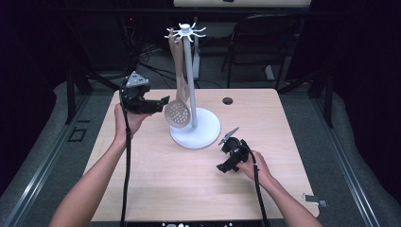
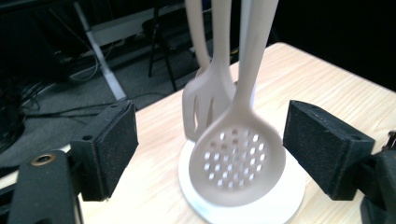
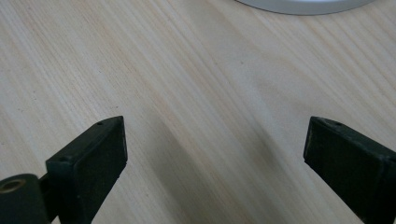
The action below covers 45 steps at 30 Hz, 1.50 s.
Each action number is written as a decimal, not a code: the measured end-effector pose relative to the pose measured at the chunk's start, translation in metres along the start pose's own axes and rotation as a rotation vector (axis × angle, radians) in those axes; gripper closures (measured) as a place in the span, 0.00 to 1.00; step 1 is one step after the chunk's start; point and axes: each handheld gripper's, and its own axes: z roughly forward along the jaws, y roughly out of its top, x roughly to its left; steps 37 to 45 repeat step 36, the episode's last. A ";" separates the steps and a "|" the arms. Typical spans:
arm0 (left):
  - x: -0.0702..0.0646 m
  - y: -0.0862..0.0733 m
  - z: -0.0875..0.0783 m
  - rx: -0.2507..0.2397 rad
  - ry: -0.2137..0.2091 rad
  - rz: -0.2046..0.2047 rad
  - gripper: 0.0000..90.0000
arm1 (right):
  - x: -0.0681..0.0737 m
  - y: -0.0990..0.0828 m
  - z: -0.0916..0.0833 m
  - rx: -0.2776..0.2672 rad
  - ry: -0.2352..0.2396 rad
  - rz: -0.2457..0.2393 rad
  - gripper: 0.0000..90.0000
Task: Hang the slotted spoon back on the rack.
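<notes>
Presently on a light wooden table: white utensil stand with round base and upright pole, hooked crown at top. Hanging from the crown, a pale skimmer with perforated bowl, bowl low beside the pole and just above the base; behind it in the left gripper view, a slotted turner of the same colour, also hanging.

Left gripper held level at the left of the stand, pointing at the skimmer bowl; jaws spread wide, pads clear of the bowl on both sides, nothing clamped. Skimmer bowl seen framed between the two black pads, slightly beyond them, free of any touch.

Right gripper low over the table, right of the stand base, well apart from the skimmer; jaws wide apart, bare wood between them, edge of the stand base just ahead.

Black chair beyond the far table edge.
</notes>
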 end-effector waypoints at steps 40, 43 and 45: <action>0.035 -0.132 -0.008 0.220 0.049 -0.134 0.08 | -0.001 0.001 -0.006 -0.032 -0.011 -0.013 0.04; 0.035 -0.132 -0.008 0.220 0.049 -0.134 0.08 | -0.001 0.001 -0.006 -0.032 -0.011 -0.013 0.04; 0.035 -0.132 -0.008 0.220 0.049 -0.134 0.08 | -0.001 0.001 -0.006 -0.032 -0.011 -0.013 0.04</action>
